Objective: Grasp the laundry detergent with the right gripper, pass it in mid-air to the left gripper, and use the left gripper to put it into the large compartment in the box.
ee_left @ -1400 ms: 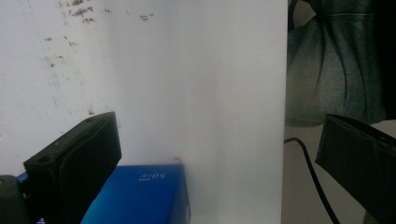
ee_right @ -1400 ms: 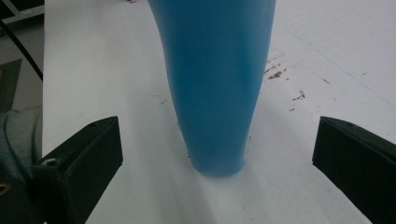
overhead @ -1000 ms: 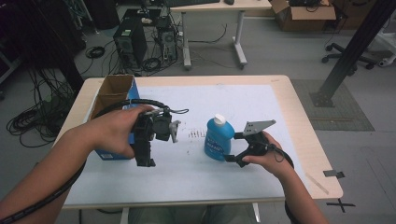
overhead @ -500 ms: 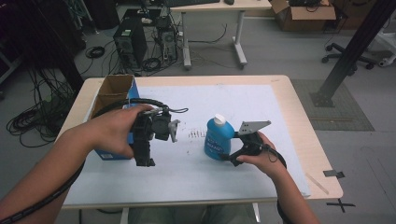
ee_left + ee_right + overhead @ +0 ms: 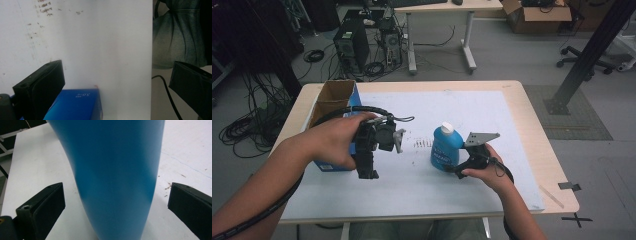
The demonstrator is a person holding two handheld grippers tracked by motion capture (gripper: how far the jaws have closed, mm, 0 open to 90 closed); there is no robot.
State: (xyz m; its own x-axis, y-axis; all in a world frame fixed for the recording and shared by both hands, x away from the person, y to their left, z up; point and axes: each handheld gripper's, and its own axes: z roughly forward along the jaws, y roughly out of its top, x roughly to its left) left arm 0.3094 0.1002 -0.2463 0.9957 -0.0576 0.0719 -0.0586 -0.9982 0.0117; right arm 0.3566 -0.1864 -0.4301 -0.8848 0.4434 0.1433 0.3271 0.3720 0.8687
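I am working over a light wooden table [image 5: 532,115] covered by a large white paper sheet [image 5: 472,107], which lies beneath both of my grippers. The open brown cardboard box with blue sides [image 5: 333,95] stands behind and to the outer side of my left gripper [image 5: 367,167]; in the left gripper view its blue top corner [image 5: 75,105] sits just below and between the jaws, close to the left-hand jaw. That left gripper points down toward the near part of the sheet, and its two black jaws stand wide apart with nothing between them, only bare white paper ahead and the table's edge off to one side.

The upright blue plastic bottle with a white cap [image 5: 445,147] stands directly in front of my right gripper [image 5: 455,169]. In the right gripper view the blue body [image 5: 112,177] rises between the two black jaws, which are spread apart on either side of it with a gap of white paper showing at each pad, so the gripper brackets the bottle without clamping it. The bottle stands on the sheet, near the middle of the table and well apart from my left gripper.

A patch of small dark scribble marks [image 5: 424,143] lies on the paper between the two grippers, just beside the bottle on its far side from my right gripper.
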